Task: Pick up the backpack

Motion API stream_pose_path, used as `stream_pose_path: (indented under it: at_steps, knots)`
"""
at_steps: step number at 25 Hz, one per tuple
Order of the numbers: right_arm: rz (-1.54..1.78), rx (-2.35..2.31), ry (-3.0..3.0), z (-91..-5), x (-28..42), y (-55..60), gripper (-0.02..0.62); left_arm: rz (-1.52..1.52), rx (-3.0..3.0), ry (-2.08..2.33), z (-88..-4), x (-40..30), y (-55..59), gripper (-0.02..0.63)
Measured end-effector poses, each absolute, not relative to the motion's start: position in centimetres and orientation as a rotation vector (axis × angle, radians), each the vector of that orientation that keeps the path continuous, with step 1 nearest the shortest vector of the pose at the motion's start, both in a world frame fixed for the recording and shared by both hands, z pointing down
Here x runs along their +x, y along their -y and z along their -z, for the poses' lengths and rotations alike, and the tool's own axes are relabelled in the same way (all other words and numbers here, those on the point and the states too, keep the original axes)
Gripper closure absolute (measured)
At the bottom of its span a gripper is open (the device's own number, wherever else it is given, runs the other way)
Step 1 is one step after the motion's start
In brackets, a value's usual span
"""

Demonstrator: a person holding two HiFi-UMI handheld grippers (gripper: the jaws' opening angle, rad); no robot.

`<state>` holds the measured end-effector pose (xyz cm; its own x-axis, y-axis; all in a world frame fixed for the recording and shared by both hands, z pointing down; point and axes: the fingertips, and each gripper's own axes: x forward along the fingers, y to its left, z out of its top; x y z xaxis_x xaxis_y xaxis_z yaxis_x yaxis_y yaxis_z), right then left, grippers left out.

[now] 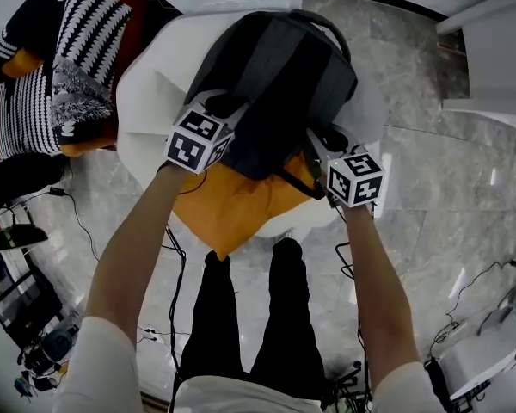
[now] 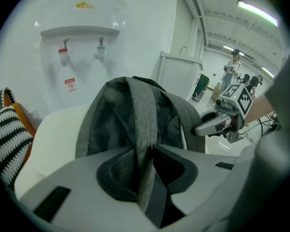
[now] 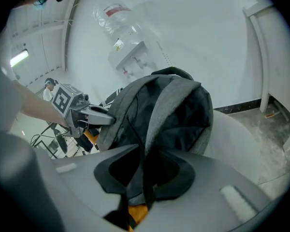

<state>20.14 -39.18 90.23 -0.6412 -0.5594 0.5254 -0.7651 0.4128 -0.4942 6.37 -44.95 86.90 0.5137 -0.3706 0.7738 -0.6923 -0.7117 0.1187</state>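
A dark grey backpack point(image 1: 275, 67) stands upright on a white rounded seat point(image 1: 150, 84), over an orange cushion point(image 1: 232, 205). My left gripper point(image 1: 225, 108) is at the backpack's left side. In the left gripper view it point(image 2: 147, 151) is shut on a light grey shoulder strap point(image 2: 142, 115), which runs down between the dark pads. My right gripper point(image 1: 322, 143) is at the backpack's lower right. In the right gripper view it point(image 3: 145, 156) is shut on a dark strap point(image 3: 147, 178) below the backpack point(image 3: 169, 105), with orange fabric showing underneath. Each gripper appears in the other's view.
A black-and-white patterned cushion point(image 1: 86, 58) lies on an orange chair to the left. A water dispenser point(image 2: 82, 42) stands against the wall behind the seat. Cables point(image 1: 176, 274) run over the marble floor by the person's legs point(image 1: 249, 317). White furniture point(image 1: 490, 58) stands at right.
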Motion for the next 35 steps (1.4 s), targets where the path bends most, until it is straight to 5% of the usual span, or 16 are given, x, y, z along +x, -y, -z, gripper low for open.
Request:
stream_pose_path:
  at_steps: [3,35]
  knots:
    - [-1.063,1.174,2.397,-89.2,20.2,39.0,0.548,-1.04,2.353,0.846,-86.0,6.6,44.3,0.532]
    - [-1.133,1.283,2.452,-76.0,14.2,33.9,0.541,-0.783,2.388,0.681,-73.3,3.9,38.3,0.54]
